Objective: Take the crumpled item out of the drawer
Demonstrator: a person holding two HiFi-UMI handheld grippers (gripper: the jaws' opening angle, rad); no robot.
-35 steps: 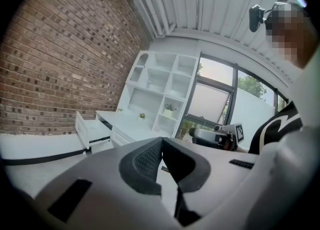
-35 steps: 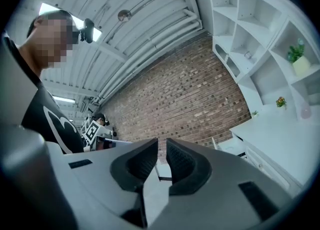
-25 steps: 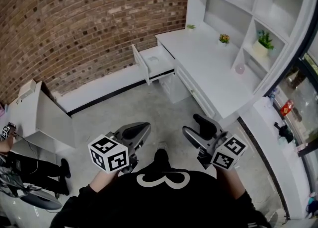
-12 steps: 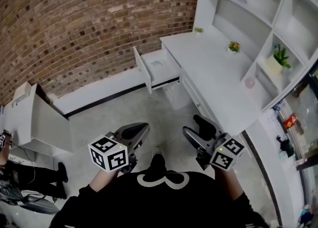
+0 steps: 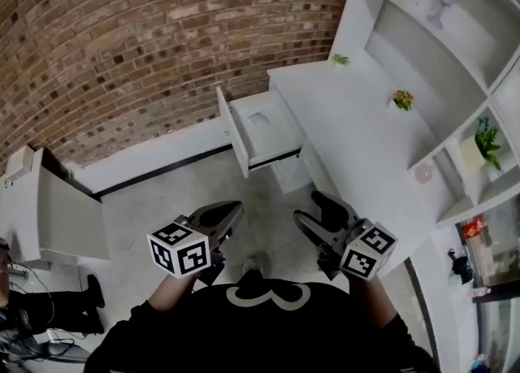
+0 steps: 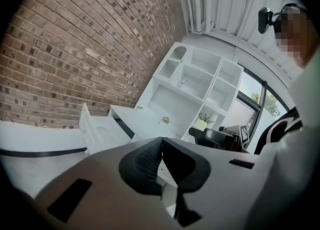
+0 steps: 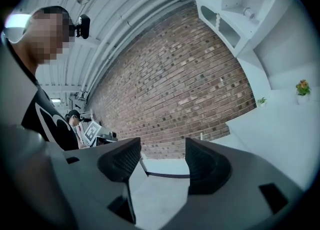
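Note:
The white drawer [image 5: 236, 137] stands pulled open from the left end of the white desk [image 5: 366, 144], against the brick wall. A small pale crumpled item [image 5: 258, 119] lies inside it. Both grippers are held low near my body, well short of the drawer. My left gripper [image 5: 230, 212] is shut with nothing in it; its pads meet in the left gripper view [image 6: 161, 160], which also shows the drawer [image 6: 94, 133] ahead. My right gripper [image 5: 314, 208] is open and empty. Through the gap between its jaws, the right gripper view [image 7: 162, 163] shows only floor and brick wall.
White shelves above the desk hold small potted plants [image 5: 402, 101] [image 5: 485, 139]. A white cabinet [image 5: 49, 205] stands at the left, with a person [image 5: 36, 310] beside it. Grey floor lies between me and the drawer.
The head view has shifted so the drawer and desk sit nearer and more central. Both grippers keep their places in the view. Their jaws look unchanged.

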